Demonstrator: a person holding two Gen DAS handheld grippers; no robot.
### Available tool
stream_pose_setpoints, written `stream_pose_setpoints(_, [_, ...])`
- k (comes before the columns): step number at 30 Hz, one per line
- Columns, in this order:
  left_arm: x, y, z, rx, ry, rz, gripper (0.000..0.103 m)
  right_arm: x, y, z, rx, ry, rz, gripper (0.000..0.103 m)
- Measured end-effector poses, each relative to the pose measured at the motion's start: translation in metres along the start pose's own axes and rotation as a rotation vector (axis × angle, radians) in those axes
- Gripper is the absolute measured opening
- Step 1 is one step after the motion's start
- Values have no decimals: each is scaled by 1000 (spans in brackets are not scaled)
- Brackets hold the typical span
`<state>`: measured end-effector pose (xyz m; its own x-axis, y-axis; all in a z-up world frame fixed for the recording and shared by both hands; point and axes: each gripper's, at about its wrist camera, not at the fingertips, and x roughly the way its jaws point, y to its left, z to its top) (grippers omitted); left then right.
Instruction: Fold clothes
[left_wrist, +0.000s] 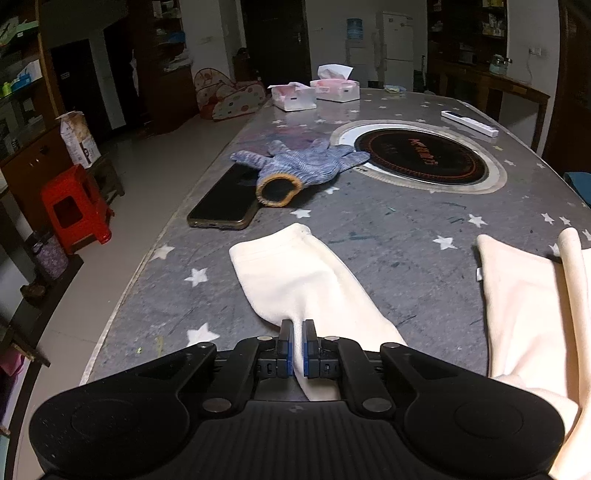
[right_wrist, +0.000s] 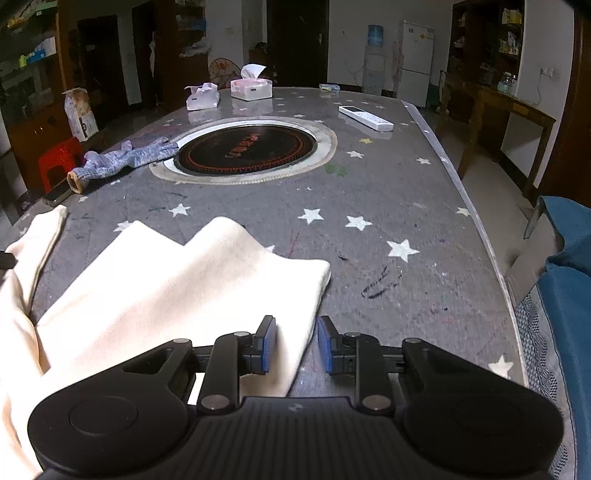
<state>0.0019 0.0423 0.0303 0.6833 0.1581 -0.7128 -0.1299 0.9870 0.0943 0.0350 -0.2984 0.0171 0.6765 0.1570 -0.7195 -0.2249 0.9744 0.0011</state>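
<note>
Left claw pinches cream garment; right claw straddles its edge.

Left gripper clamped, right gripper parted.

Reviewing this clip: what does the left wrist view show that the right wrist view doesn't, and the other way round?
Only the left view: the left gripper shut on a cream sleeve, and the whole phone beside the glove.

Only the right view: the right gripper open, a folded cloth edge between its jaws, and blue fabric past the table edge.

Both: the round hotplate, tissue boxes, remote, starred table.
</note>
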Motion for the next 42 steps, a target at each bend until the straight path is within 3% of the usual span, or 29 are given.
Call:
stream_pose_setpoints(15, [-1,23,-13,-54,50,73,6,-4,3,-5,-6,8,-25,27])
stream_pose_setpoints(19, [-3,28,-14,-68,66,104,17,-5,0,-6,-2,7,-26,30])
stream_pose_setpoints(24, [-14,26,-9,-69,39,107,21,-9,-7,-4,18,-8,-21,30])
stream_pose_setpoints(28, [-23,11,3,-49,4,53,31,-9,-14,0,40,-22,-15,30])
stream_pose_setpoints(34, [-16,-32,21,25,-10,-160,33,-1,-18,7,59,-32,10,29])
stream_pose_setpoints(39, [3,-71,34,94,6,-238,36,9,-20,11,70,-24,23,29])
stream_pose_setpoints(42, [15,-89,42,121,21,-277,36,13,-22,11,78,-20,35,23])
